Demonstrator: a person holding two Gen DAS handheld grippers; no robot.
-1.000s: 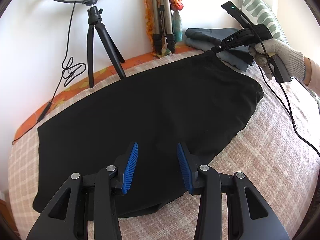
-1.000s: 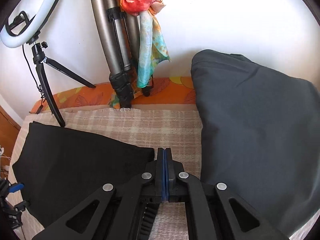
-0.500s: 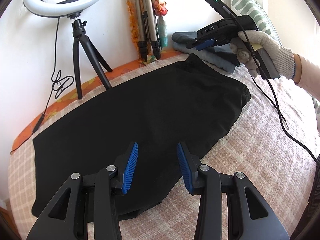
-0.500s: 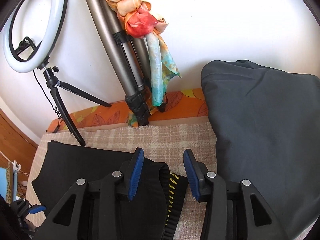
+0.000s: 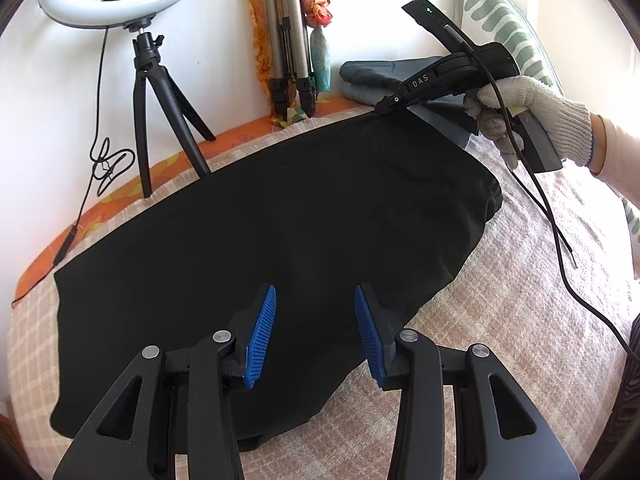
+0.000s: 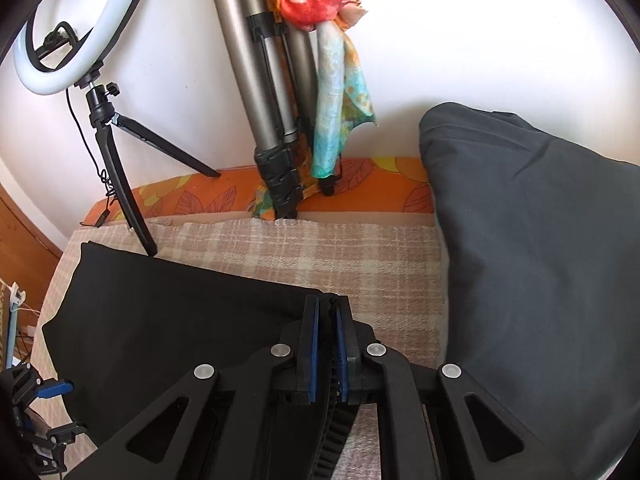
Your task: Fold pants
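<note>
Black pants are lying spread flat across the checked bedspread, waistband corner pinched at the far edge. Right gripper has just been closing and is clamping that corner. Left gripper is hovering over the near hem, fingers apart, nothing between them. Ring light tripod, folded tripod and grey folded clothes are crowding the far side.

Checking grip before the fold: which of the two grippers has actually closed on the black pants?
The right gripper: its jaws have just closed on the black pants' far corner. The left gripper hovers open above them.
</note>
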